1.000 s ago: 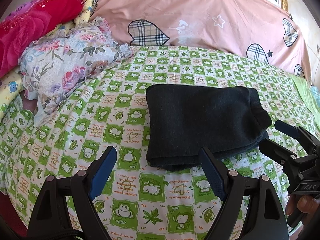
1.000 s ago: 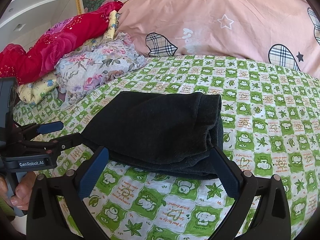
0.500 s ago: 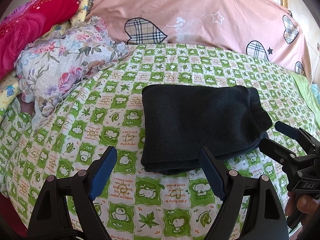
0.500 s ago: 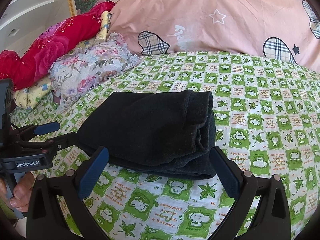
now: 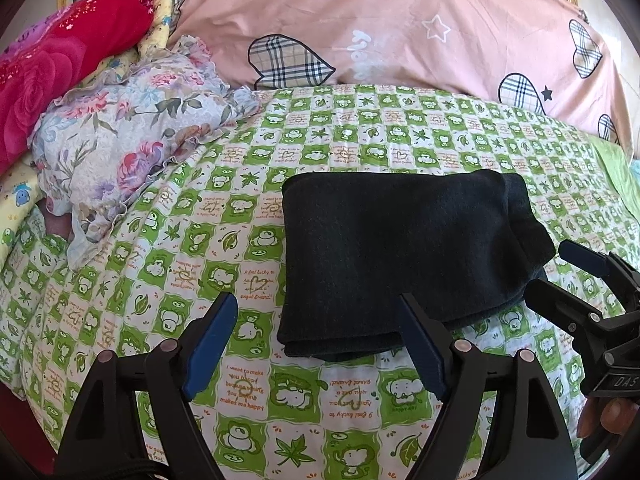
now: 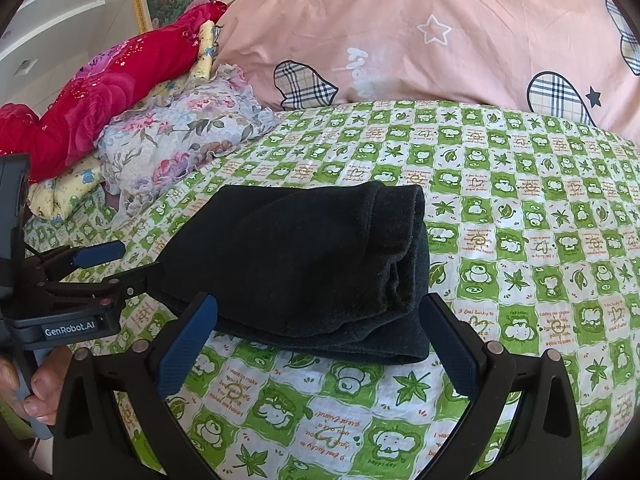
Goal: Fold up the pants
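The black pants [image 5: 404, 252] lie folded into a thick rectangle on the green-and-white checked bedsheet [image 5: 240, 208]. In the right wrist view the pants [image 6: 304, 264] show a rolled fold edge on their right side. My left gripper [image 5: 316, 344] is open and empty, just in front of the pants' near left corner. My right gripper [image 6: 316, 336] is open and empty, at the pants' near edge. The right gripper also shows at the right of the left wrist view [image 5: 560, 276], open beside the pants. The left gripper shows at the left of the right wrist view [image 6: 120, 264], open.
A large pink pillow [image 5: 400, 28] with plaid hearts lies across the back of the bed. A floral cloth [image 5: 132, 132] and a red blanket [image 5: 52, 64] are piled at the back left. The bed's near edge lies just below the grippers.
Both grippers have drawn back slightly from the pants and stay open. The pants lie still on the sheet.
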